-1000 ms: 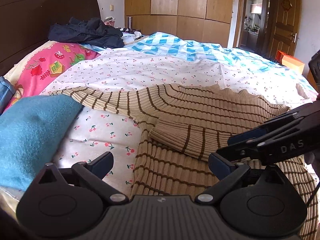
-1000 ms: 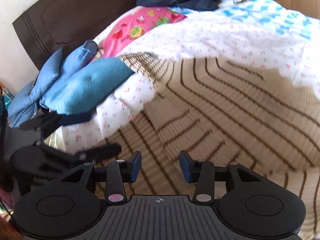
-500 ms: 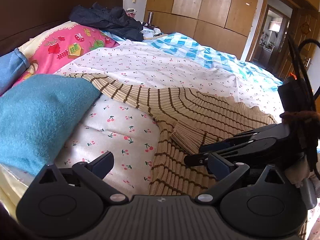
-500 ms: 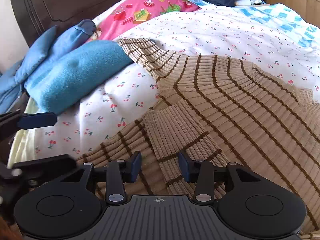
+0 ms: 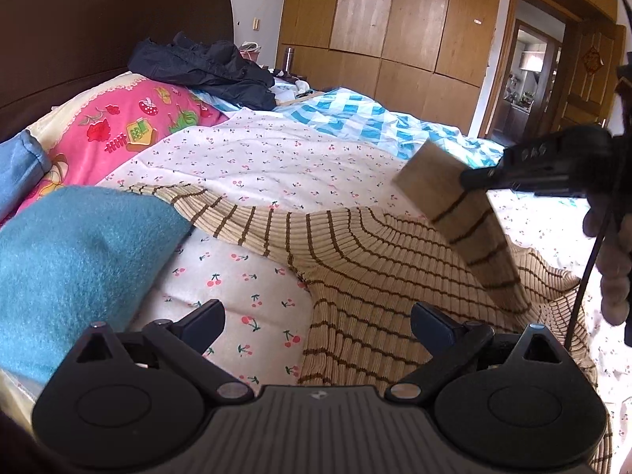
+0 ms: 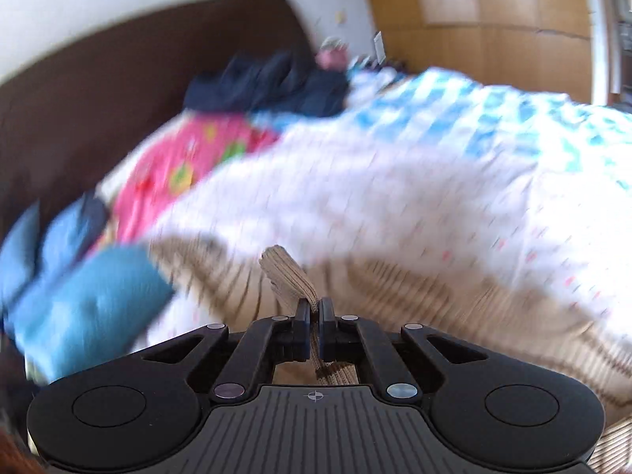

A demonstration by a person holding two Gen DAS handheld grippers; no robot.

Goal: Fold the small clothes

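Sweater (image 5: pixel 379 260) lies spread on the bed (image 5: pixel 276 158), body toward the foot edge, one sleeve trailing toward the headboard side beside a blue cushion (image 5: pixel 71 260). Right gripper (image 6: pixel 315 308) has its fingers pinched on the other sleeve's cuff (image 5: pixel 430 181), raised clear above the body; that sleeve's long axis slopes down from the cuff to the shoulder. Left gripper (image 5: pixel 316 320) hangs wide and empty just short of the sweater's near edge. Judgement: the right hand carries the fold across.

Home bedroom: bed (image 5: pixel 276 158), headboard (image 5: pixel 98 31), wooden wardrobe (image 5: pixel 395 19).
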